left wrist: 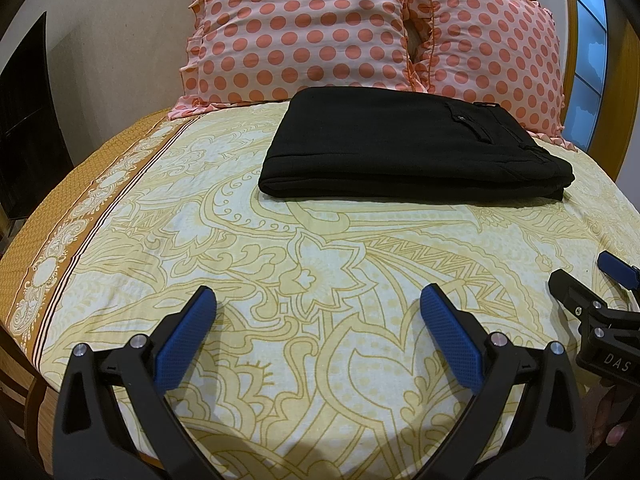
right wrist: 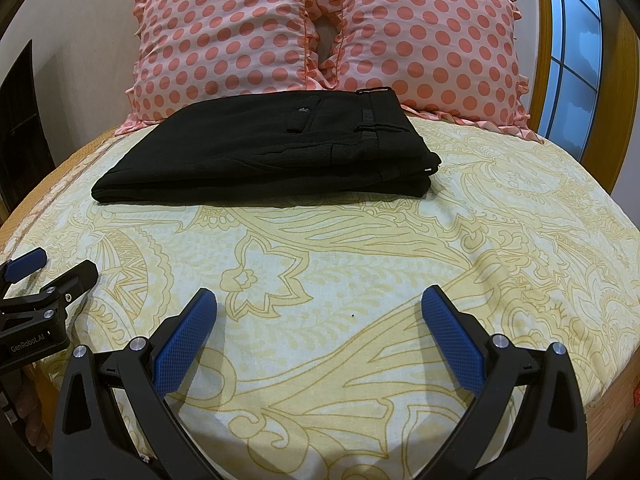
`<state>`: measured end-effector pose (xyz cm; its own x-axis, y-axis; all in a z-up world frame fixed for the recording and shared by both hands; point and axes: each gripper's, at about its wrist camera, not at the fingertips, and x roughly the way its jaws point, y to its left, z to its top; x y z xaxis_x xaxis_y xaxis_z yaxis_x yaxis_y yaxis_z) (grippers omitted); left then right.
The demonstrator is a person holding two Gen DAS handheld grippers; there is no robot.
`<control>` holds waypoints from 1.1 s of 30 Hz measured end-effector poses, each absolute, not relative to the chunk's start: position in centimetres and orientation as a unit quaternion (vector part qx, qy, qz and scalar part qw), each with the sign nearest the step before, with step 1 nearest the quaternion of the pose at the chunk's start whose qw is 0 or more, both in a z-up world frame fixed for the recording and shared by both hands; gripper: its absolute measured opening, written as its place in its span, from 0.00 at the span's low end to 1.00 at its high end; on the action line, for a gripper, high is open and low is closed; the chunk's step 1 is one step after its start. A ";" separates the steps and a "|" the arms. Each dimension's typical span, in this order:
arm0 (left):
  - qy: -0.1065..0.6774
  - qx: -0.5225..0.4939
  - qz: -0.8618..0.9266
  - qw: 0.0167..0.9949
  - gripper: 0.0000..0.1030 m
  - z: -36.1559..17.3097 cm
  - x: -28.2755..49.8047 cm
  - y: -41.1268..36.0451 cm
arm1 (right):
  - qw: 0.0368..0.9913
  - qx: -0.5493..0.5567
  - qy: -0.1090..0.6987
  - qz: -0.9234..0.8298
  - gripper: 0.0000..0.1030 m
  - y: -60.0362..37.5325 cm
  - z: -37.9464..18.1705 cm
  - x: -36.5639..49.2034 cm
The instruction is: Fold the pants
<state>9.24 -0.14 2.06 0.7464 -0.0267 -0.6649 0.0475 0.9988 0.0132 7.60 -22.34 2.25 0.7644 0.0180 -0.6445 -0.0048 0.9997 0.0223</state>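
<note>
Black trousers [left wrist: 404,148] lie folded on the bed [left wrist: 280,264] at twelve o'clock, before polka-dot pillows [left wrist: 304,28]. Left gripper [left wrist: 318,298] and right gripper [right wrist: 319,298] released, empty. Any snagging touch could undo the stack.

Folded black pants [left wrist: 400,148] on bedsheet [left wrist: 280,240], L gripper [left wrist: 318,304] spread wide.
</note>
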 end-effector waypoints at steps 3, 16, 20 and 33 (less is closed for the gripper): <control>0.356 0.015 -0.020 0.934 0.98 2.1 9.3 -0.2 | 0.939 0.010 0.344 0.006 0.99 -22.3 2.2 7.6; 0.356 0.015 -0.020 0.934 0.98 2.1 9.3 -0.2 | 0.939 0.010 0.344 0.005 0.99 -22.3 2.2 7.6; 0.356 0.015 -0.020 0.934 0.98 2.1 9.3 -0.2 | 0.939 0.010 0.344 0.006 0.99 -22.3 2.2 7.6; 0.362 0.016 -0.027 0.932 0.98 2.2 9.1 0.0 | 0.939 0.010 0.343 0.006 0.99 -22.3 2.2 7.6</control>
